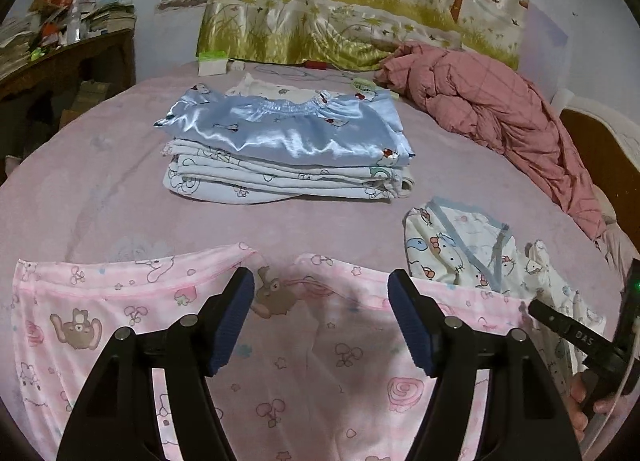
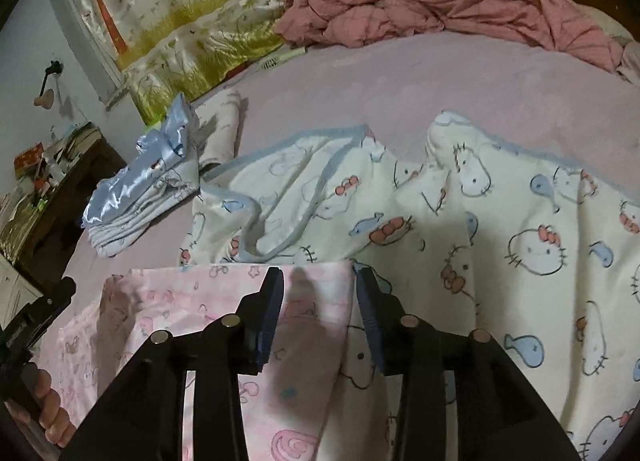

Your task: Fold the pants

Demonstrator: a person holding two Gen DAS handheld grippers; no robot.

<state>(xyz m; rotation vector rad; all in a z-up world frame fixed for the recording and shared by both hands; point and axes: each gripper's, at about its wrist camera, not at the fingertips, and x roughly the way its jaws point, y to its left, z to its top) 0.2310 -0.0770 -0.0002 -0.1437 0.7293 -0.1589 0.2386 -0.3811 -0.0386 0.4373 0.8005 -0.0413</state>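
Lying flat beneath both grippers' spread fingers [image 1: 408, 317], pink pants [image 1: 320, 365] go unpinched.

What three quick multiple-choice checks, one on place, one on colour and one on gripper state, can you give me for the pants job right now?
1. Where does the folded stack lie?
A. On the bed, beyond the pink pants
B. On the desk at the left
C. On top of the quilt

2. What colour is the top garment of the stack?
A. Dark green
B. Shiny light blue
C. Black

3. How is the left gripper?
A. Shut on the quilt
B. Shut on the stack
C. Open over the pink pants

Answers:
1 A: the stack rests on the pink bed sheet, past the pink pants.
2 B: the satin piece on top gleams light blue.
3 C: its jaws stand apart, and the printed pink cloth shows flat between them, unpinched.
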